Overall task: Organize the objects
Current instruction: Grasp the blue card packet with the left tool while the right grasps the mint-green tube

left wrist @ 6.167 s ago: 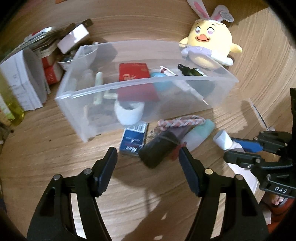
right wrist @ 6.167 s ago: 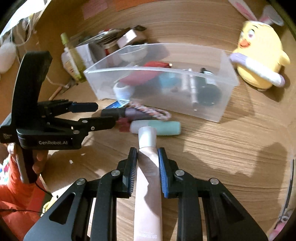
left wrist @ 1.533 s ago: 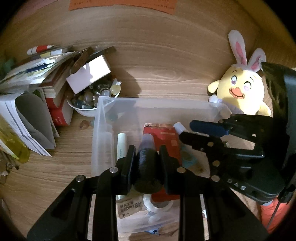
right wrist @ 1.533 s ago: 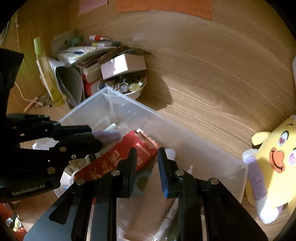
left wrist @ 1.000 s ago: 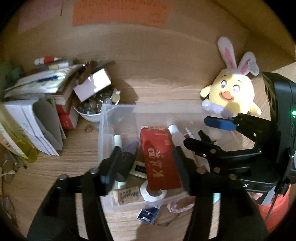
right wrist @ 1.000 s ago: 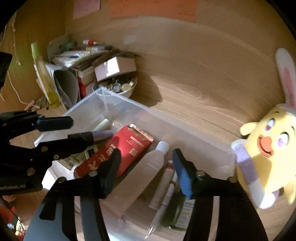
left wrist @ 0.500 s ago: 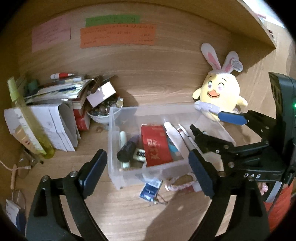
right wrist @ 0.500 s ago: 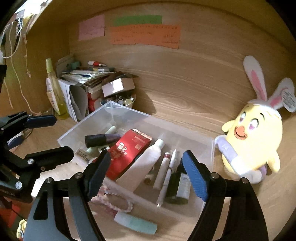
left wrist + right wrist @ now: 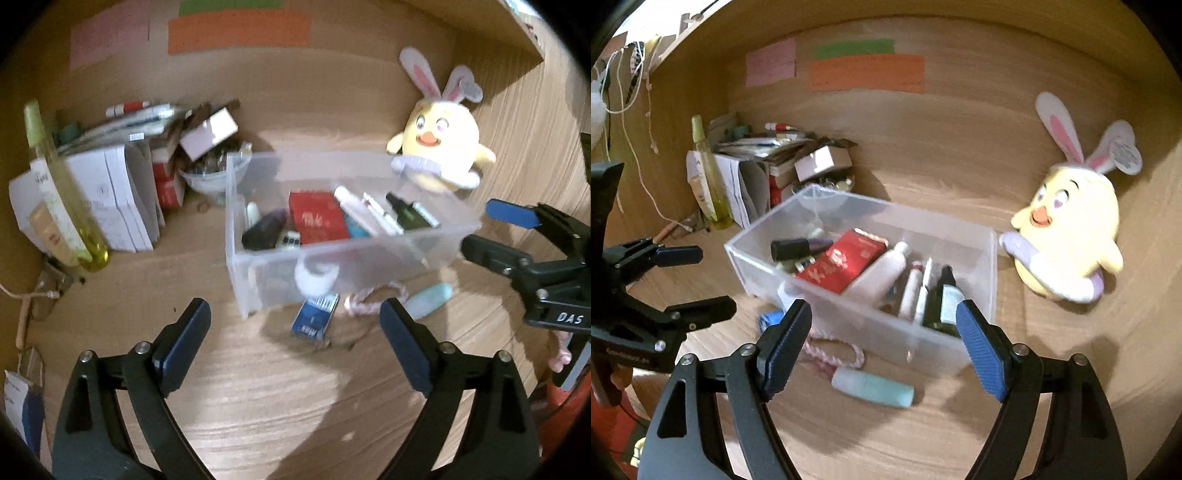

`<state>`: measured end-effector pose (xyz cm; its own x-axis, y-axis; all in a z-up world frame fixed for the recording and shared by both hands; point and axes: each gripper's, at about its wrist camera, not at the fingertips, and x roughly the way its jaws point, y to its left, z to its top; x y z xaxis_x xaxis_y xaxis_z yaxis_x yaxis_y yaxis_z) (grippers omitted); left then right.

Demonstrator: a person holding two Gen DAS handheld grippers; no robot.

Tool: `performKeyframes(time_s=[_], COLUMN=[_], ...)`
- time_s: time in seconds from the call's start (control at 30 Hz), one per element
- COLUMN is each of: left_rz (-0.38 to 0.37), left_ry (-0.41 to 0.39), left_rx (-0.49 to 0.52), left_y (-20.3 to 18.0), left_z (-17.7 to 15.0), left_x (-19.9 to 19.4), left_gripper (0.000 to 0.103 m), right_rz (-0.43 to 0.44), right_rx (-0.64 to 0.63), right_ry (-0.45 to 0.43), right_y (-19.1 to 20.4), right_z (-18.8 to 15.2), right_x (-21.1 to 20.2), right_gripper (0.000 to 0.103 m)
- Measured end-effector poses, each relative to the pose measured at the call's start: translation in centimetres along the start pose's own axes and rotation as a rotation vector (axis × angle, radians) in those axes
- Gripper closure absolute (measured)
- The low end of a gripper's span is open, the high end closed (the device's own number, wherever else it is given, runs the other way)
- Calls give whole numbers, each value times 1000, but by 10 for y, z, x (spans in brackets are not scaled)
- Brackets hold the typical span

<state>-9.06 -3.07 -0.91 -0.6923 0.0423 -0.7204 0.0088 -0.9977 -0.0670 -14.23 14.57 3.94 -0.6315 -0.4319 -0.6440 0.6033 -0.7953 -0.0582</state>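
A clear plastic bin (image 9: 255, 291) (image 9: 864, 317) sits on the wooden desk. It holds a red box (image 9: 316, 218) (image 9: 838, 267), a dark purple tube (image 9: 264, 230) (image 9: 799, 246), a pale pink tube (image 9: 886, 267) and several small bottles. In front of the bin lie a blue packet (image 9: 314, 319), a pink braided cord (image 9: 373, 297) (image 9: 831, 354) and a mint tube (image 9: 428, 301) (image 9: 871, 387). My left gripper (image 9: 293, 332) is open and empty, held back from the bin. My right gripper (image 9: 882, 343) is open and empty above the bin's front edge.
A yellow bunny plush (image 9: 439, 147) (image 9: 1067, 236) stands right of the bin. Papers, boxes and a yellow-green bottle (image 9: 62, 195) (image 9: 707, 173) crowd the left. A bowl of small items (image 9: 214, 173) sits behind the bin's left corner. Coloured notes (image 9: 864, 70) hang on the back wall.
Both grippers let go of their tubes in the bin, the left of the dark purple one, the right of the pale pink one, then opened wide and pulled back and down.
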Motion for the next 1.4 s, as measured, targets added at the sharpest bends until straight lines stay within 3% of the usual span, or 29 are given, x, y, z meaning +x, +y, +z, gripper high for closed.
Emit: performKeyframes(time_s=[0.47, 0.57, 0.73, 0.97, 1.1, 1.2, 1.4], left_rz=[38, 33, 30, 27, 21, -2, -23], left_ry=[138, 152, 144, 157, 159, 152, 148], left_rx=[-17, 7, 39, 34, 37, 48, 65], left_y=[8, 4, -3, -5, -8, -13, -17], left_z=[-19, -18, -14, -10, -9, -9, -14], left_x=[47, 52, 57, 66, 70, 69, 63], left_gripper=[11, 27, 34, 36, 48, 67, 74], right_rz=[14, 23, 40, 35, 51, 64, 81], right_rx=[46, 37, 29, 77, 96, 105, 122], right_ry=[193, 218, 244, 248, 251, 246, 236], right_y=[-7, -4, 2, -3, -6, -7, -7], right_z=[-49, -51, -50, -50, -50, -50, -55], right_x=[41, 53, 65, 71, 72, 72, 63], right_gripper=[25, 25, 25, 25, 32, 32, 32])
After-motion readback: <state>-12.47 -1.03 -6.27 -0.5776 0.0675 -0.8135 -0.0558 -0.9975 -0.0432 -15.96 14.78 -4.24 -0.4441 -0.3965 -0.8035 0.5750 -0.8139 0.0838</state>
